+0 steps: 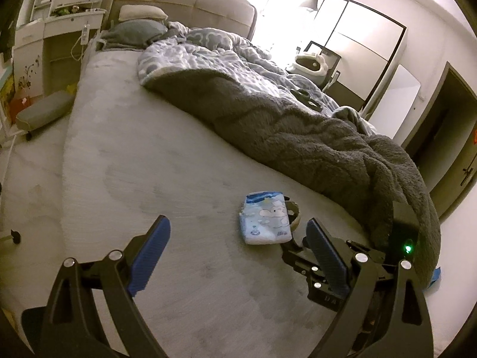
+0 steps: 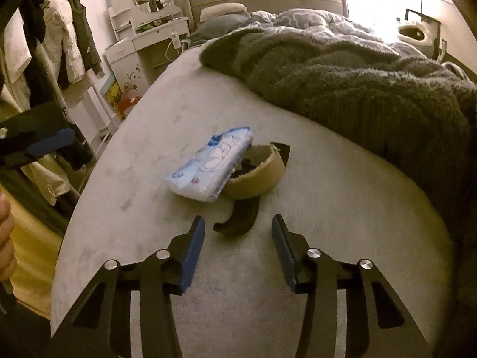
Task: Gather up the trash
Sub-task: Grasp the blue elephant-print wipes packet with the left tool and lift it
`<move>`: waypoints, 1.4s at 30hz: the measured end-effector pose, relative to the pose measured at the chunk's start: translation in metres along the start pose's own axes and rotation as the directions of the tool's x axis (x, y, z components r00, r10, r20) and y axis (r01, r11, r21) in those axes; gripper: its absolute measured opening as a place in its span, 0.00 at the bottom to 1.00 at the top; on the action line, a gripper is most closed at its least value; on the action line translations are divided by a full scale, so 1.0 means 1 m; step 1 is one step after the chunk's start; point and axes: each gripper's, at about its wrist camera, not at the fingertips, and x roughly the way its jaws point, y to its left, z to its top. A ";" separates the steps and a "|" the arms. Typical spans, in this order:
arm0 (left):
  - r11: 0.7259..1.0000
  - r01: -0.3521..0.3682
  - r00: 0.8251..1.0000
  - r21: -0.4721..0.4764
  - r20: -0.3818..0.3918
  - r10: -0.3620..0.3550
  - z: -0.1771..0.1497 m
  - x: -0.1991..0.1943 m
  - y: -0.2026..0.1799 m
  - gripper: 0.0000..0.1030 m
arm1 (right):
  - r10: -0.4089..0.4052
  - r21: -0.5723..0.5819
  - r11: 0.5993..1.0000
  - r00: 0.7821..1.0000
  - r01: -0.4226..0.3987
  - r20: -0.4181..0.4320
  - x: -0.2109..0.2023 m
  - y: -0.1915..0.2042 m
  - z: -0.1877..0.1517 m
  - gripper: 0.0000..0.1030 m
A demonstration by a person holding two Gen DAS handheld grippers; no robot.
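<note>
Your left gripper (image 1: 238, 241) stands with its jaws wide apart and nothing between them; the blue tissue pack (image 1: 265, 217) lies on the bed (image 1: 134, 155) just ahead of it, closer to the right-hand finger than the left; behind the pack's far edge a cardboard tape roll (image 1: 293, 216) peeks out, touching it. Your right gripper (image 2: 238, 232) has its jaws partly apart, about half way, and holds nothing; a dark curved piece (image 2: 237, 217) lies on the sheet right in front of the gap between its fingertips, apart from both pads; just beyond that sits the tape roll (image 2: 256, 179), tilted, with the tissue pack (image 2: 208, 167) leaning against its left side. From the right wrist view your left gripper's blue pad (image 2: 50, 143) shows far out to the left, well apart from the trash; a dark fleece blanket (image 2: 357, 83) is heaped ahead and to the right of both tools.
</note>
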 end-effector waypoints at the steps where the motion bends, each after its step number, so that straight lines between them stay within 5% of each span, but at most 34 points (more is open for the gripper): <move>1: 1.000 0.003 1.000 -0.004 -0.002 -0.003 0.000 0.003 -0.001 0.91 | -0.003 -0.014 1.000 1.000 0.003 -0.001 0.001 0.002 0.000 0.45; 8: 1.000 0.012 1.000 -0.029 -0.008 -0.012 0.000 0.023 -0.010 0.91 | -0.029 -0.034 0.999 0.999 0.029 -0.020 0.009 0.001 0.000 0.23; 25: 0.999 0.015 0.996 0.044 -0.089 -0.011 -0.012 0.075 -0.034 0.91 | -0.063 -0.154 0.986 0.997 0.056 -0.040 -0.023 -0.021 -0.004 0.19; 37: 0.961 0.040 0.988 0.272 -0.157 0.004 -0.025 0.093 -0.057 0.91 | -0.066 -0.205 0.977 0.995 0.049 -0.074 -0.038 -0.030 -0.004 0.19; 42: 0.961 0.045 0.984 0.274 -0.180 0.005 -0.028 0.100 -0.054 0.91 | -0.081 -0.243 0.968 0.993 0.057 -0.089 -0.044 -0.030 -0.005 0.19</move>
